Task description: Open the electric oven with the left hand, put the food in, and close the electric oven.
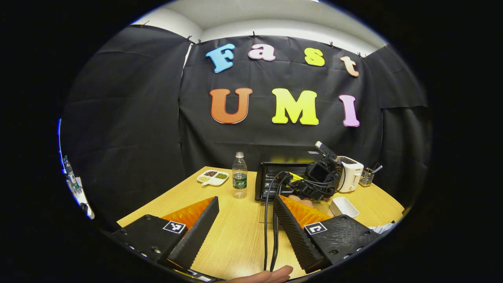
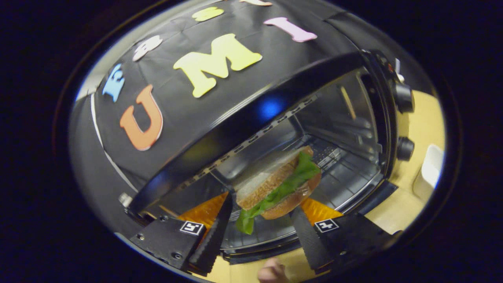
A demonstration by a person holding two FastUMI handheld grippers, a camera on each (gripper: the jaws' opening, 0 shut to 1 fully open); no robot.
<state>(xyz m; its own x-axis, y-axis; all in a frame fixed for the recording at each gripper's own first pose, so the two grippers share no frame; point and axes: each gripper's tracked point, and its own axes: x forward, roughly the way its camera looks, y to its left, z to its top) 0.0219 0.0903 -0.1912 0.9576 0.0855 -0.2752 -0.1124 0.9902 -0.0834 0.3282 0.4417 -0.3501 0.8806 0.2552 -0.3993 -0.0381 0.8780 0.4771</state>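
The black electric oven (image 1: 275, 173) stands at the back of the wooden table (image 1: 235, 236) with its door down. In the right gripper view its cavity (image 2: 334, 118) gapes wide, a wire rack on its floor and two knobs (image 2: 404, 148) on the right. A sandwich (image 2: 275, 184) of brown bread, lettuce and bun sits at the oven mouth. My right gripper (image 2: 261, 204) is shut on it, one finger on each side. From the left gripper view, that right gripper (image 1: 318, 179) hovers in front of the oven. My left gripper (image 1: 246, 200) hangs open over the table, short of the oven, holding nothing.
A water bottle (image 1: 239, 175) and a white tray of beans (image 1: 212, 177) stand left of the oven. To its right are a white toaster (image 1: 351, 173), a utensil rack (image 1: 367, 177) and a white dish (image 1: 345, 206). Black cables (image 1: 269, 228) run across the table.
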